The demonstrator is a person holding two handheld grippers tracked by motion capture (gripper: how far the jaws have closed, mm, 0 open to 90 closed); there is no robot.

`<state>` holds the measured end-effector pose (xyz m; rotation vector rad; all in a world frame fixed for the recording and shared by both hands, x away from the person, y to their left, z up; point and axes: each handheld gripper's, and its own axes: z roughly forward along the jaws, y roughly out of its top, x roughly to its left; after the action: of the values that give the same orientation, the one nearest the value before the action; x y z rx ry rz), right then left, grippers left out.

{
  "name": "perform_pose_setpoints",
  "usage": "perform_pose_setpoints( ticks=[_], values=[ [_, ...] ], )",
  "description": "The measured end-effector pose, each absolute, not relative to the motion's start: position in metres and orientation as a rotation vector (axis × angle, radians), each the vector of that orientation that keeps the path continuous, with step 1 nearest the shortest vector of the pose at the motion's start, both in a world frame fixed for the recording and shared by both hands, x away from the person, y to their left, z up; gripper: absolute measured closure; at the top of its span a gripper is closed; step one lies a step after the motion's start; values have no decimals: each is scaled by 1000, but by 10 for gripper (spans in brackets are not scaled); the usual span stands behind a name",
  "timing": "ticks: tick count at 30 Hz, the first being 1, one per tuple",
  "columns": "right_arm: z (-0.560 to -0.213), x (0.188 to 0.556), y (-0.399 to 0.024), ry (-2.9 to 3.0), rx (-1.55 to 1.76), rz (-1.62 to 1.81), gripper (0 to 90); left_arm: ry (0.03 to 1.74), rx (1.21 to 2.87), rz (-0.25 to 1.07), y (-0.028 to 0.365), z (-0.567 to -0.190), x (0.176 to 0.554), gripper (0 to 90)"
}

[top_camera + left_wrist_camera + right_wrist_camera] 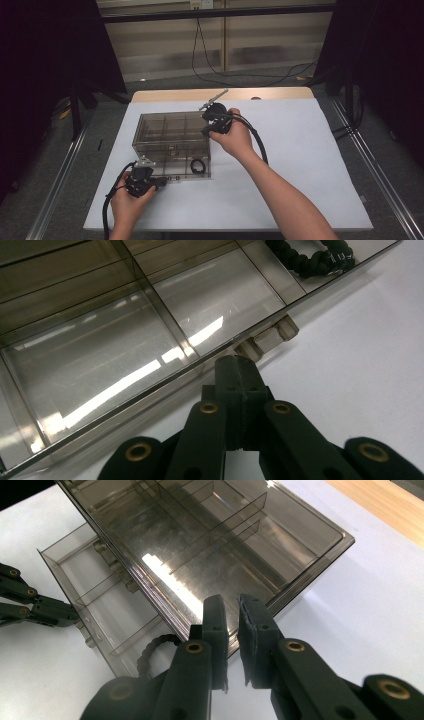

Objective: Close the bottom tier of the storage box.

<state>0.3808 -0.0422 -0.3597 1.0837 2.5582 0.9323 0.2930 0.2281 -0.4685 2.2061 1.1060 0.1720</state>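
A smoky clear plastic organiser box (170, 150) with divided compartments lies on the white table cover, its hinged lid (210, 545) tilted up. My right gripper (231, 602) is shut on the lid's near corner at the box's right side (207, 131). My left gripper (237, 365) is shut with nothing between its jaws, its tip against the box's front edge beside a small latch (267, 336); in the high view the left gripper (162, 181) sits at the front left corner. A black coiled band (197, 166) lies in a front right compartment.
The white table cover (300, 160) stretches wide to the right of the box and ahead of me. A wooden table edge (270, 93) runs along the back. Metal rails (372, 165) flank the table, and cables (210, 65) trail on the floor behind.
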Motion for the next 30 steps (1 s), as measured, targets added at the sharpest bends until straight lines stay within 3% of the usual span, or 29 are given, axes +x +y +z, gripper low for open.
perform_pose_setpoints(
  ticks=[30],
  values=[
    [-368,378,-37,2573,1115,917,829,1130,2148,199,225,-470,301,897]
  ],
)
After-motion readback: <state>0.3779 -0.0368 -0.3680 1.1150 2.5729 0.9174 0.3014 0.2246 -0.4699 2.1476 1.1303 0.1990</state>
